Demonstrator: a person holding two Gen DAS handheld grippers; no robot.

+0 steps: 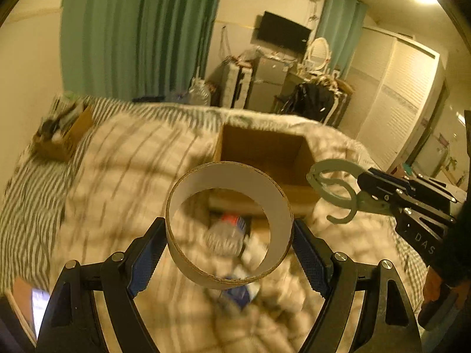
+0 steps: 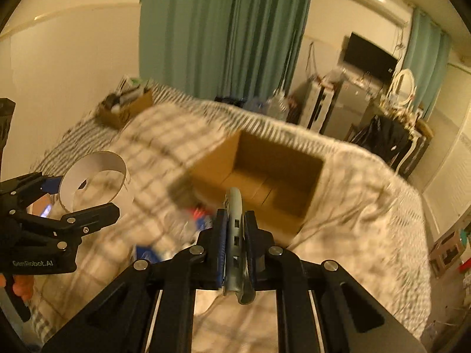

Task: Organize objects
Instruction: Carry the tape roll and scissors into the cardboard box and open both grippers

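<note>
My left gripper (image 1: pixel 229 244) is shut on a wide cardboard ring (image 1: pixel 229 276), white inside, held above the bed; it also shows in the right wrist view (image 2: pixel 97 176). My right gripper (image 2: pixel 234 229) is shut on a pale green plastic hook-shaped piece (image 2: pixel 234 206), seen edge-on; in the left wrist view the piece (image 1: pixel 335 188) shows its curved hooks. An open, empty cardboard box (image 1: pixel 265 153) (image 2: pixel 265 176) sits on the bed just beyond both grippers. A plastic bottle (image 1: pixel 226 232) with a red and blue label lies on the quilt below the ring.
A checked quilt (image 1: pixel 132 161) covers the bed. A smaller cardboard box (image 1: pixel 64 135) (image 2: pixel 126 108) with several items stands at the far left corner. Green curtains (image 1: pixel 132 29), a cluttered dresser (image 1: pixel 294 82) and a wardrobe (image 1: pixel 397 94) are beyond.
</note>
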